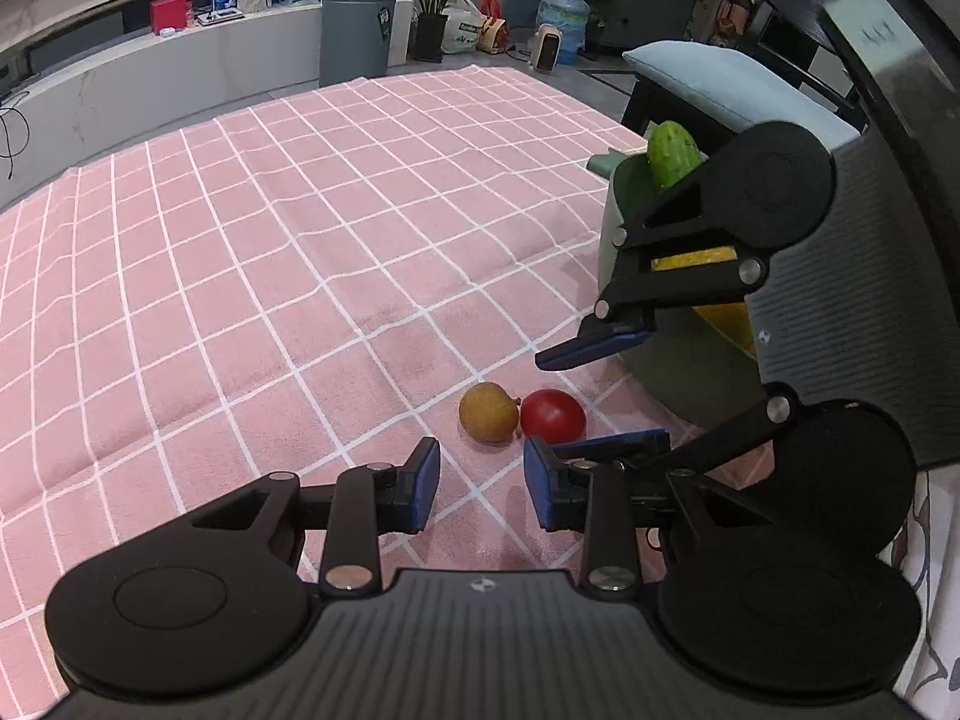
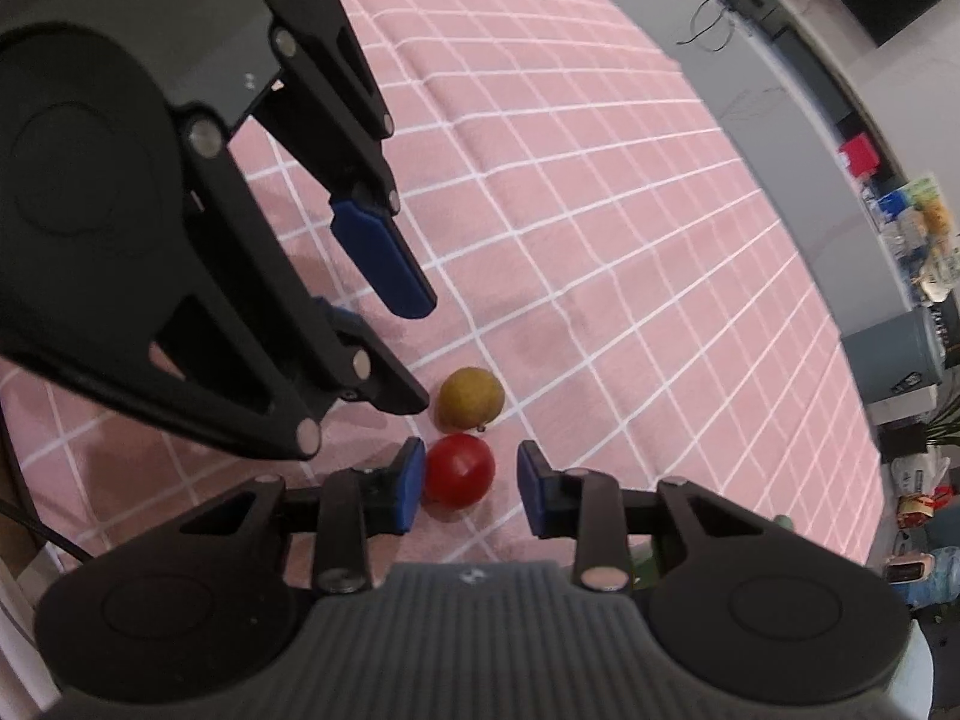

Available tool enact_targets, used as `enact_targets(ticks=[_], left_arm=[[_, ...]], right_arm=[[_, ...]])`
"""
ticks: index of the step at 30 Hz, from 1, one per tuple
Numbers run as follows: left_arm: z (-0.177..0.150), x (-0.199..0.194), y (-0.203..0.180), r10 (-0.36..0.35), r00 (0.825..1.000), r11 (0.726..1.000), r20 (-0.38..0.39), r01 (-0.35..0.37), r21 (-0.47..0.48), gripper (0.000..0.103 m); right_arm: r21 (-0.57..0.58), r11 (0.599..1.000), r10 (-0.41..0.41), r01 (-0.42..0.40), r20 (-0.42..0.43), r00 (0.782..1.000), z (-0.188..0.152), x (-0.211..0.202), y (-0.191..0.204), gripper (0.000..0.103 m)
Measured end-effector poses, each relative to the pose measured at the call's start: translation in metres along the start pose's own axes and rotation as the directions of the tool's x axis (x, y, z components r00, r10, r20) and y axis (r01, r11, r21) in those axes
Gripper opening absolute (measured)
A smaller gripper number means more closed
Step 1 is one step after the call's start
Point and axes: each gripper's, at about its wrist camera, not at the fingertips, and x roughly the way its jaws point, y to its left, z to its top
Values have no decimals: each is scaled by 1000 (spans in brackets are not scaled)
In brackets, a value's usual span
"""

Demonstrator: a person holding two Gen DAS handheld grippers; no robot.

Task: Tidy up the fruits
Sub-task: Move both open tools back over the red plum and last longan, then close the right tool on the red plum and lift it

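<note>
2 grippers open: right gripper (image 2: 467,483) straddles tomato (image 2: 459,470), pear (image 2: 469,398) adjacent

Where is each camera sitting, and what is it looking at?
Left wrist: sits on the left claw, looking across the pink cloth at a brown fruit and red fruit; the right claw shows too.
Right wrist: sits on the right claw, looking down around the red fruit; the left claw shows.
Shared: both fruits, cloth, both claws.
</note>
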Motion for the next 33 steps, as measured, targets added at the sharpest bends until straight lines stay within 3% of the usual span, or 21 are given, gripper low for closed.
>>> enact_targets(ticks=[10,19,24,33], left_arm=[[0,5,4,4,1000,1000,-18,-5,-13,38],[0,5,7,-6,1000,1000,-16,5,-29,38],[0,2,8,-6,1000,999,-1,6,-38,38],[2,3,5,-19,1000,999,9,20,-37,38]], right_arm=[[14,998,65,-64,-57,996,5,10,-5,26],[70,995,81,-78,-41,996,2,8,-10,23],[87,994,65,-64,-1,998,3,-6,-11,23],[195,980,7,-32,130,991,-13,-76,-19,23]])
